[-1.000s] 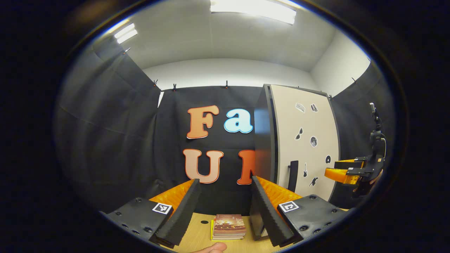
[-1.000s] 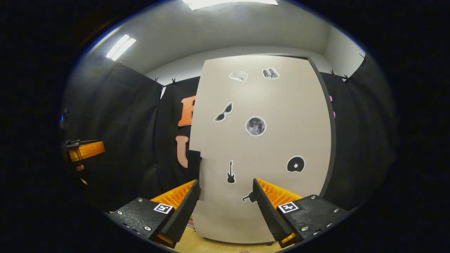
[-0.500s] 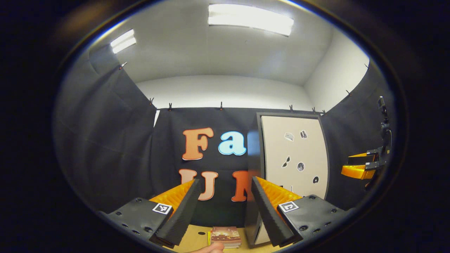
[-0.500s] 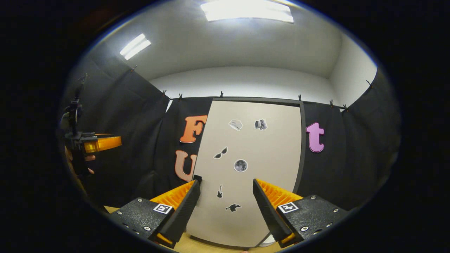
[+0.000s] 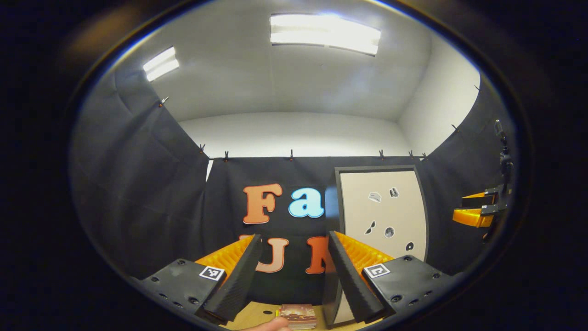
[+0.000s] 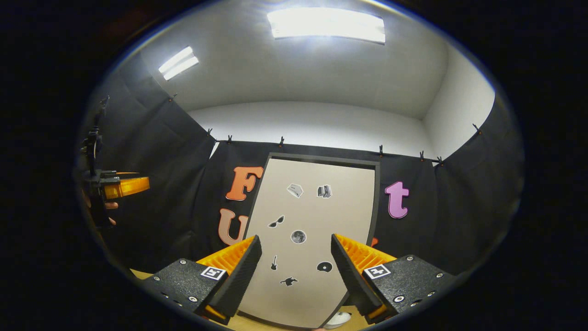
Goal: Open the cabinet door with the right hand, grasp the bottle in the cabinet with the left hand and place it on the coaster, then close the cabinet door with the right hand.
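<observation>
both grippers hang released and empty — the right gripper (image 6: 294, 276) faces the shut cabinet door (image 6: 312, 220) straight ahead, the left gripper (image 5: 291, 276) waits beside it.

Both grippers drew back — cabinet door (image 6: 312, 230) farther off.

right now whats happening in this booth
A person holds a two-finger gripper in each hand, both open and holding nothing. The right gripper faces the cabinet door, which is shut and carries small stickers. The left gripper points at the black cloth wall beside the cabinet, above a wooden table with a small stack of books. Neither gripper touches the door.
</observation>
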{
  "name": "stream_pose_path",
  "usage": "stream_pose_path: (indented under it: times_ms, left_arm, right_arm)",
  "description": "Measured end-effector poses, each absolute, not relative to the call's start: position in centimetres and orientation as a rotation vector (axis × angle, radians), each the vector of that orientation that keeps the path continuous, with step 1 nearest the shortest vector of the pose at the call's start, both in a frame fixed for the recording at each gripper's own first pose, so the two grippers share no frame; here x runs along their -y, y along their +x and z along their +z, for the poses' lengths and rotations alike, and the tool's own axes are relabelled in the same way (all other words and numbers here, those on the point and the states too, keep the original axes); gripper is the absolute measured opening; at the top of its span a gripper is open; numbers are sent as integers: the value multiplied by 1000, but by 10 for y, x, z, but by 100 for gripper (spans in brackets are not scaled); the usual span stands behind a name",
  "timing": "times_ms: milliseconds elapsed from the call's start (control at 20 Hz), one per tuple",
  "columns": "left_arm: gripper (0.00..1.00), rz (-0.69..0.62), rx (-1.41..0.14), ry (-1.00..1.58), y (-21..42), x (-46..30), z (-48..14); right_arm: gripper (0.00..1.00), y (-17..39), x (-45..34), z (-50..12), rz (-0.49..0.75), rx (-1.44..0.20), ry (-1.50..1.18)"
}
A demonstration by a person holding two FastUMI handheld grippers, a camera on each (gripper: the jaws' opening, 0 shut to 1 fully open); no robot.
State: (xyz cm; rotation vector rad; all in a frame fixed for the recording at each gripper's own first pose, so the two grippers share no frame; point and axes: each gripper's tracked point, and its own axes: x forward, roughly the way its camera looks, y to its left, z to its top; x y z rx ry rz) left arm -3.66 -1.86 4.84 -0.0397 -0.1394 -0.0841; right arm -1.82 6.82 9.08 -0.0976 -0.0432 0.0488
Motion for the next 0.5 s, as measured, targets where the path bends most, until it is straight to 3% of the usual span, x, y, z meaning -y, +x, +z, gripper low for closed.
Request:
stream_pose_path:
  times_ms: [500]
  left_arm:
    - [94,-14,127,22,-30,5,47]
  right_arm:
    - [94,-21,-60,85,24,39,-117]
